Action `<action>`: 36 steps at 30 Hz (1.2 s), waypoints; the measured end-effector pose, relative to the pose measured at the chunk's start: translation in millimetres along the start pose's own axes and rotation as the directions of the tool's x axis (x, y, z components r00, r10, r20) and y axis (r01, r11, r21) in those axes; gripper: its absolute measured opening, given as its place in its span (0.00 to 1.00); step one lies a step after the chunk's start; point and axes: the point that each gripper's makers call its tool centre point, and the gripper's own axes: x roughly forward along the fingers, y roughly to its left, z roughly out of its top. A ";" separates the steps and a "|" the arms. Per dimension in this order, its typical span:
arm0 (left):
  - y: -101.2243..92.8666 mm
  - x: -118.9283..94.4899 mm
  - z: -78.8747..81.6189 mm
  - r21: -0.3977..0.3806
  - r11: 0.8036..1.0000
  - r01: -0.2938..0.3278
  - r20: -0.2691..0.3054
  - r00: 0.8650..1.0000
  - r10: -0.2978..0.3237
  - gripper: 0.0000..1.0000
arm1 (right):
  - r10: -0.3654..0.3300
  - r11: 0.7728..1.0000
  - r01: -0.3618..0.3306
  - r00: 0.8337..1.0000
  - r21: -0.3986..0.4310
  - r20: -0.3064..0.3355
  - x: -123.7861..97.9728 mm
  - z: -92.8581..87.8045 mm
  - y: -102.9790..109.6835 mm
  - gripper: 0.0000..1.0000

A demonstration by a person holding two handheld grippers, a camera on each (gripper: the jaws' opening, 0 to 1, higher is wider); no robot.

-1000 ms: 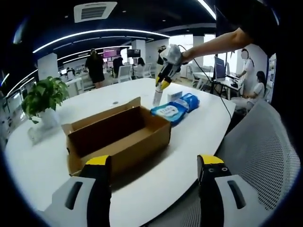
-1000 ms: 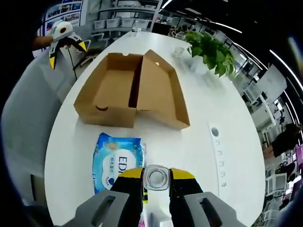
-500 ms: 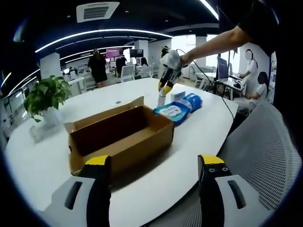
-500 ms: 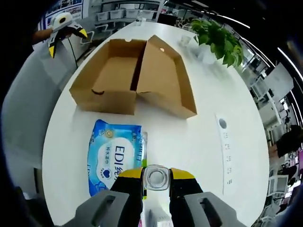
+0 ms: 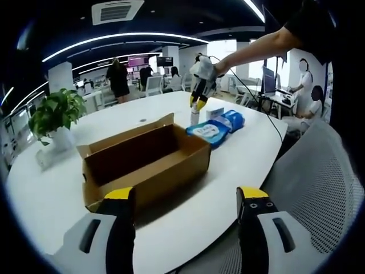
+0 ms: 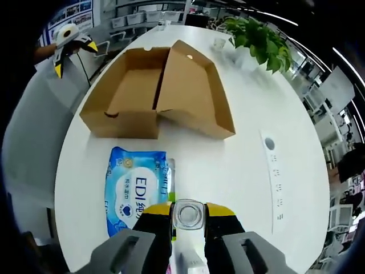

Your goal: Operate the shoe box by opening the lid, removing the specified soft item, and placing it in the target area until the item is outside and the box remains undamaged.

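A cardboard shoe box [image 5: 145, 162] sits open on a white table [image 5: 228, 165], its lid [image 6: 194, 91] folded back flat beside it. The box interior looks bare in both views. In the left gripper view, the left gripper [image 5: 185, 228] hangs at the table's near edge with its yellow-tipped jaws spread wide and nothing between them; a mesh chair [image 5: 319, 188] stands to one side. Across the table, the right gripper [image 5: 197, 103] is closed on a small clear bottle [image 5: 194, 117], next to a blue wipes pack [image 5: 214, 130]. The right gripper view looks straight down on that bottle's round cap [image 6: 187, 214] clamped between its jaws, the wipes pack [image 6: 136, 185] lying just outside the box. A potted plant [image 5: 52, 117] and a white power strip [image 6: 274, 180] also rest on the table.
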 end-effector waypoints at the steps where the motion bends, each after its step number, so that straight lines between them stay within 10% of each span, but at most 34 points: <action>1: 0.0 0.0 -0.5 0.000 1.000 -0.001 -0.002 1.000 0.001 0.74 | -0.002 1.000 0.002 1.000 -0.002 0.001 -0.3 0.7 -0.1 0.17; 36: 7.4 -2.0 3.5 -0.058 0.997 -0.040 -0.006 0.999 0.040 0.72 | -0.095 0.979 0.080 0.993 0.188 0.071 -20.0 18.3 -23.6 0.37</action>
